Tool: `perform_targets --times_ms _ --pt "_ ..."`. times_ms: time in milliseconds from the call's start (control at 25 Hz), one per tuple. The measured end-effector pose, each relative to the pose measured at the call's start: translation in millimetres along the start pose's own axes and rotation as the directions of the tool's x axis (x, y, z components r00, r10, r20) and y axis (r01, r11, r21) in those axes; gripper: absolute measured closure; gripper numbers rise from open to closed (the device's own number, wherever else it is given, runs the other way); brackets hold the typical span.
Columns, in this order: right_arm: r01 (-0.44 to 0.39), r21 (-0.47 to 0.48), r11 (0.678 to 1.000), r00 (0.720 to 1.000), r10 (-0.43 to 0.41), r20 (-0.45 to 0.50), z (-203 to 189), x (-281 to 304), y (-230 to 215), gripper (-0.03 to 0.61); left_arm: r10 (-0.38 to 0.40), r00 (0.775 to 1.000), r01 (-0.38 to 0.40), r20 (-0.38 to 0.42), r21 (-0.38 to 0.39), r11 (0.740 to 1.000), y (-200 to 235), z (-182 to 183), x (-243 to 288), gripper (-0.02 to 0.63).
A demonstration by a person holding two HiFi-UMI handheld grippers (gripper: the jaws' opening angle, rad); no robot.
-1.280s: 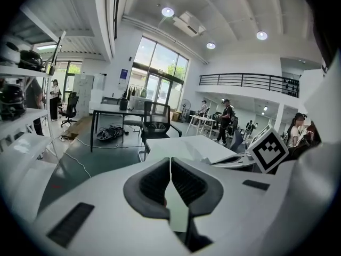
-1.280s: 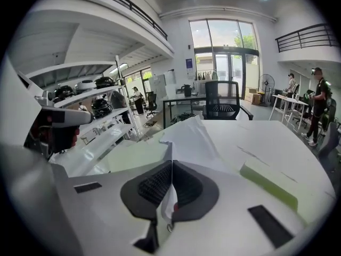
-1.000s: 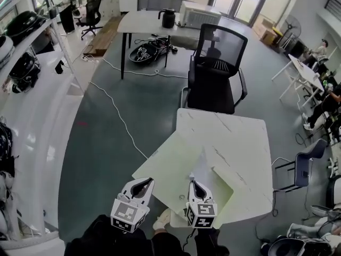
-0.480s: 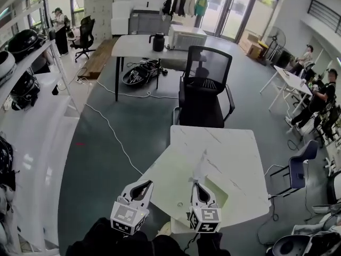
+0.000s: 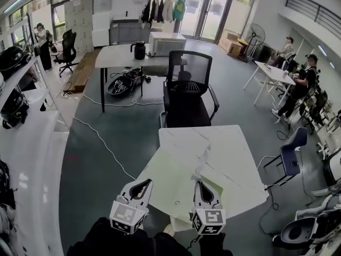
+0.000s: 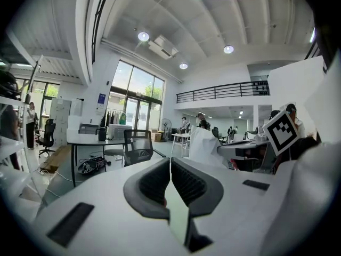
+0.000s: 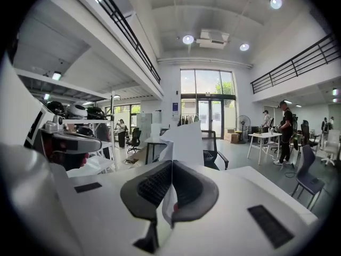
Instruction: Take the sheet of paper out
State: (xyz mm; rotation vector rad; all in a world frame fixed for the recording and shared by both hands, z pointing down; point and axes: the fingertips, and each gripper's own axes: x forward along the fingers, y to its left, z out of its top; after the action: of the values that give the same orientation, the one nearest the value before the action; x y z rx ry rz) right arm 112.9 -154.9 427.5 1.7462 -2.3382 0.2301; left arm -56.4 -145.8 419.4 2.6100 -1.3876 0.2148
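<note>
Low in the middle of the head view, the right gripper (image 5: 200, 184) has its fingers clamped on the sheet of paper (image 7: 184, 140), which stands up above the worktop (image 5: 226, 145). To its left, the left gripper (image 5: 143, 184) has its fingers pinched together on a pale green sleeve (image 6: 178, 217).

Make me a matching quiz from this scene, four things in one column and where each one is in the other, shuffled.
Things:
1. sheet of paper
2. pale green folder
3. black office chair
4. black jug

Places:
a. on the far table
b. pinched in the right gripper
c. at the white table's far edge
d. pinched in the left gripper

Pairs: 1-b, 2-d, 3-c, 4-a
</note>
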Motion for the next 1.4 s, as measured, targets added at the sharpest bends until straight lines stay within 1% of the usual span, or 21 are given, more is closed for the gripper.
perform_targets --times_ms 160,360,720,1040,1280,1400 --pt "0.057 0.010 0.998 0.998 -0.057 0.026 5.9 -21.9 -8.2 0.560 -0.044 0.999 0.044 0.014 0.013 0.999 -10.4 4.3 1.2 0.586" --pt "0.134 0.022 0.991 0.990 -0.135 0.042 2.7 -46.3 -10.3 0.560 -0.118 0.993 0.117 0.007 0.034 0.993 -23.0 5.5 1.1 0.586" --pt "0.253 0.064 0.965 0.966 -0.256 0.040 -16.3 -78.5 -32.5 0.560 -0.251 0.968 0.251 -0.014 0.085 0.964 -56.2 3.5 25.9 0.586" --pt "0.355 0.109 0.928 0.933 -0.359 0.021 -37.9 -120.6 -49.9 0.560 -0.373 0.927 0.376 -0.048 0.122 0.919 -106.1 -0.3 36.9 0.586" --pt "0.423 0.138 0.895 0.904 -0.427 -0.003 -60.8 -163.5 -57.6 0.560 -0.442 0.894 0.448 -0.075 0.141 0.883 -145.4 -10.0 28.6 0.586" --pt "0.446 0.150 0.882 0.894 -0.448 -0.020 -74.0 -180.0 -60.6 0.560 -0.464 0.881 0.473 -0.090 0.146 0.869 -161.5 -16.8 25.3 0.586"
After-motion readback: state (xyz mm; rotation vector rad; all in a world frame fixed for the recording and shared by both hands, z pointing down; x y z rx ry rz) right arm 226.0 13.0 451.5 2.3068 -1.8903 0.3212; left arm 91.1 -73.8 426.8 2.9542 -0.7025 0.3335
